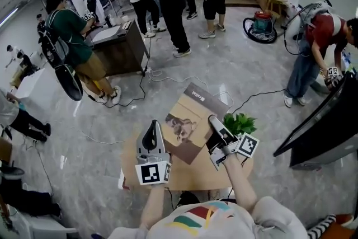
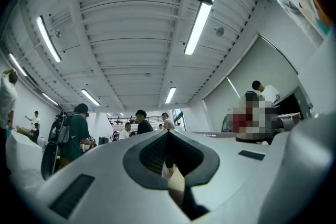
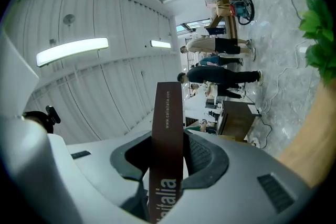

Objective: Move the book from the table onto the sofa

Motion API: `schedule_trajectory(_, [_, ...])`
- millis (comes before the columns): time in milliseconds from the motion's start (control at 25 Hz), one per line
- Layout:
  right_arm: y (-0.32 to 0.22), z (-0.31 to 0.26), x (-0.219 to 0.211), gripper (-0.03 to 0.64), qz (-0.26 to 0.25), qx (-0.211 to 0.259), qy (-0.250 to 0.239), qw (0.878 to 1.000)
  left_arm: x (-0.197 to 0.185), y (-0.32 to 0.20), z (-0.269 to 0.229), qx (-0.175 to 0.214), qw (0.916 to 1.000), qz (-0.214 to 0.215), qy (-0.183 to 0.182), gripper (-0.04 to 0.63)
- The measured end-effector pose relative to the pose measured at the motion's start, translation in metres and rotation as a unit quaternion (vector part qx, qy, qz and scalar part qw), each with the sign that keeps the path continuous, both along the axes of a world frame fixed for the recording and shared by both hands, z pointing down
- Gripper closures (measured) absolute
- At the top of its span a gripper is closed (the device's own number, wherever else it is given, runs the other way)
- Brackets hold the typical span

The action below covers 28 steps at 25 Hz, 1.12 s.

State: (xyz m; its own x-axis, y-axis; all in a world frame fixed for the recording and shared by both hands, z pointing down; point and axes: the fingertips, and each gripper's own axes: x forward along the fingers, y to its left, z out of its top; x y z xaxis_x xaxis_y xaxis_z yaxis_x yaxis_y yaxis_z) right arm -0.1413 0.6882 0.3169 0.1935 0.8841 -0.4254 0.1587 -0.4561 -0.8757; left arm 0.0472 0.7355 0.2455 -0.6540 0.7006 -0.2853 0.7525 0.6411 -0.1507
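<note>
The book [image 1: 187,120], tan cover with a picture and a dark brown spine, is lifted and tilted above the round wooden table [image 1: 190,177]. My left gripper [image 1: 153,127] grips its left edge; in the left gripper view a thin pale corner of the book [image 2: 176,181] sits pinched between the closed jaws [image 2: 168,139]. My right gripper [image 1: 213,119] is shut on the right side. In the right gripper view the brown printed spine [image 3: 167,128] stands upright between the pads [image 3: 168,147]. No sofa is clearly in view.
A green plant [image 1: 240,122] stands on the table by the right gripper. A dark slanted screen [image 1: 327,126] is at the right. Cables [image 1: 168,80] lie on the grey floor. Several people and a dark desk [image 1: 120,47] are farther off.
</note>
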Motion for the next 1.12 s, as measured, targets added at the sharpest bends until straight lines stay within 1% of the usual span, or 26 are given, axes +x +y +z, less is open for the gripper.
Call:
schedule_trajectory(160, [-0.046, -0.005, -0.023, 0.463, 0.053, -0.004, -0.004, 0.999, -0.026, -0.031, 0.000, 0.000, 0.9989, 0.047, -0.008, 0.592])
schedule_trajectory(320, [-0.102, -0.013, -0.057, 0.463, 0.117, -0.003, -0.004, 0.993, -0.068, -0.063, -0.009, -0.005, 0.9942, 0.106, -0.018, 0.592])
schedule_trajectory(440, [-0.142, -0.020, -0.072, 0.463, 0.174, -0.005, -0.001, 0.985, -0.094, -0.086, -0.013, -0.006, 0.9859, 0.166, -0.017, 0.592])
schedule_trajectory(560, [-0.177, -0.027, -0.066, 0.463, 0.237, 0.007, -0.009, 0.972, -0.102, -0.099, -0.015, 0.007, 0.9728, 0.231, -0.019, 0.592])
schedule_trajectory(640, [-0.206, -0.025, -0.063, 0.463, 0.278, 0.017, -0.014, 0.960, -0.110, -0.115, -0.010, 0.013, 0.9624, 0.271, -0.016, 0.592])
schedule_trajectory(720, [-0.239, -0.016, -0.063, 0.463, 0.316, 0.028, -0.008, 0.948, -0.122, -0.138, -0.002, 0.019, 0.9511, 0.308, -0.011, 0.592])
schedule_trajectory(800, [-0.280, -0.006, -0.066, 0.463, 0.357, 0.042, -0.006, 0.933, -0.140, -0.166, 0.005, 0.028, 0.9375, 0.347, -0.010, 0.592])
schedule_trajectory(840, [-0.304, -0.002, -0.068, 0.463, 0.381, 0.050, -0.006, 0.923, -0.151, -0.183, 0.006, 0.031, 0.9283, 0.370, -0.010, 0.592])
schedule_trajectory(960, [-0.365, 0.005, -0.072, 0.463, 0.453, 0.066, -0.001, 0.889, -0.182, -0.231, 0.008, 0.036, 0.8963, 0.442, -0.005, 0.592])
schedule_trajectory(1040, [-0.393, 0.006, -0.074, 0.463, 0.491, 0.066, 0.007, 0.869, -0.197, -0.254, 0.007, 0.039, 0.8776, 0.478, -0.002, 0.592])
schedule_trajectory(1120, [-0.433, 0.005, -0.074, 0.463, 0.529, 0.061, 0.014, 0.846, -0.210, -0.287, 0.005, 0.036, 0.8573, 0.514, 0.002, 0.592])
